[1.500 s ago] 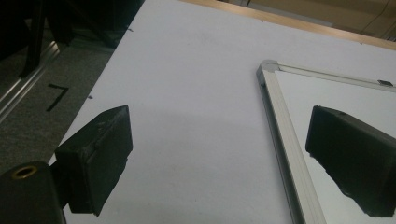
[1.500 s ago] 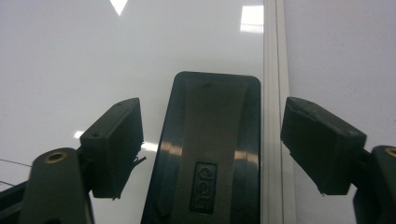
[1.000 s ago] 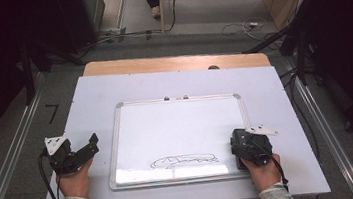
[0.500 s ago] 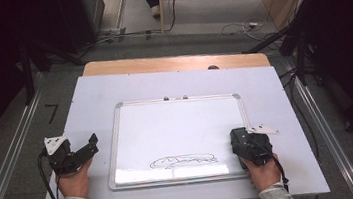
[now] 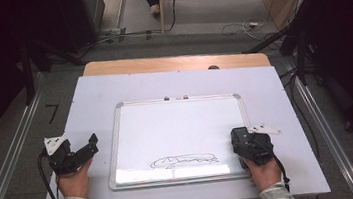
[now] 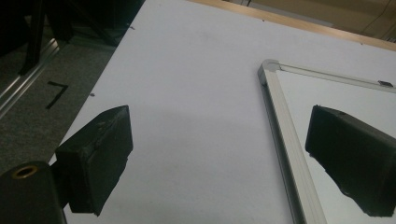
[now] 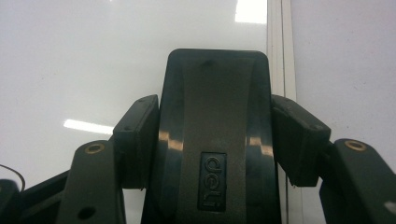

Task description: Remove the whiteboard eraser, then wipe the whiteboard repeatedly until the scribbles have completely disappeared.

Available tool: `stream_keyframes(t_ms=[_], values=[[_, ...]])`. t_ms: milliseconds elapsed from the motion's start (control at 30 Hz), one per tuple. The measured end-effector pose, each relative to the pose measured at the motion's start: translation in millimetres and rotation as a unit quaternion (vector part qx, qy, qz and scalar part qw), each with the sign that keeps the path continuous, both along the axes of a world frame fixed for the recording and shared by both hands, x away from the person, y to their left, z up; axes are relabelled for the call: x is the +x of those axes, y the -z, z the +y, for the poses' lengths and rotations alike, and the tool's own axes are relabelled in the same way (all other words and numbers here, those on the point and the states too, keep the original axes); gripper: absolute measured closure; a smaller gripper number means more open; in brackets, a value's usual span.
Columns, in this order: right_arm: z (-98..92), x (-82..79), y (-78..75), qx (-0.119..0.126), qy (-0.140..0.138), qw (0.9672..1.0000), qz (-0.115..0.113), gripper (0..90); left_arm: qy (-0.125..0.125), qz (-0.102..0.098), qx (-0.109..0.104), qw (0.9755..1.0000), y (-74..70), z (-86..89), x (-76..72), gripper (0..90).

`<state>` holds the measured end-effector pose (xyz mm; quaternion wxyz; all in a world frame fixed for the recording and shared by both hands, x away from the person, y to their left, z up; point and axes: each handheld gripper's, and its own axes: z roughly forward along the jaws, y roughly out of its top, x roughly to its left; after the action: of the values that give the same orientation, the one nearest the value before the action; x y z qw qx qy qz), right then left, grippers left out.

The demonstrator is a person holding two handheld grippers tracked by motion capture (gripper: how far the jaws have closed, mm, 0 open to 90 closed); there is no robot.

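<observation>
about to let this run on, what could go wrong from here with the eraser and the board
1. The right gripper clamps the eraser at the whiteboard's right frame; a wipe toward the drawing could start by catching on that rail.
2. The left gripper has open jaws straddling the board's left edge, pressing nothing, so the board may slide.
3. The jaws have just been closing on the eraser's smooth sides; it might twist under pressure.

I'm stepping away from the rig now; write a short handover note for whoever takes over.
Right gripper: jaws have just closed on the black eraser, which sits at the whiteboard's lower right edge.
Left gripper: jaws open, holding nothing, beside the board's left frame.
Drawing: unwiped, near the board's bottom edge.
Done: eraser gripped.
Left: probably wipe the drawing off.
</observation>
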<state>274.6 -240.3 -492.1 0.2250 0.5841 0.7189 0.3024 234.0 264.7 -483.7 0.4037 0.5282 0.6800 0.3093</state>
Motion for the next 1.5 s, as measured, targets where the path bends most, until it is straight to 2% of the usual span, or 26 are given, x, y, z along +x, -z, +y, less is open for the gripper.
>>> stream_keyframes(t_ms=[367,667,833,1333,1500], values=[[4.2,-0.6,-0.9,-0.014,-0.018,0.9997,-0.009,38.1,-0.004,0.001,-0.007,1.0,1.5,3.1,0.1,8.0],[3.7,-2.9,-2.5,-0.013,-0.022,0.9995,-0.015,38.4,-0.003,0.003,-0.004,1.0,1.1,2.1,1.0,8.1],[-0.5,-5.3,-9.0,0.002,-0.02,0.9994,-0.03,38.4,0.0,0.003,-0.004,1.0,1.5,0.7,2.5,8.1],[-0.7,-5.2,-9.9,0.01,-0.027,0.9993,-0.026,38.3,-0.003,0.0,-0.004,1.0,0.9,1.3,1.6,8.1],[3.2,-5.4,-9.2,0.01,-0.037,0.9991,-0.02,38.3,-0.003,-0.001,-0.004,1.0,0.6,1.0,1.4,8.1]])
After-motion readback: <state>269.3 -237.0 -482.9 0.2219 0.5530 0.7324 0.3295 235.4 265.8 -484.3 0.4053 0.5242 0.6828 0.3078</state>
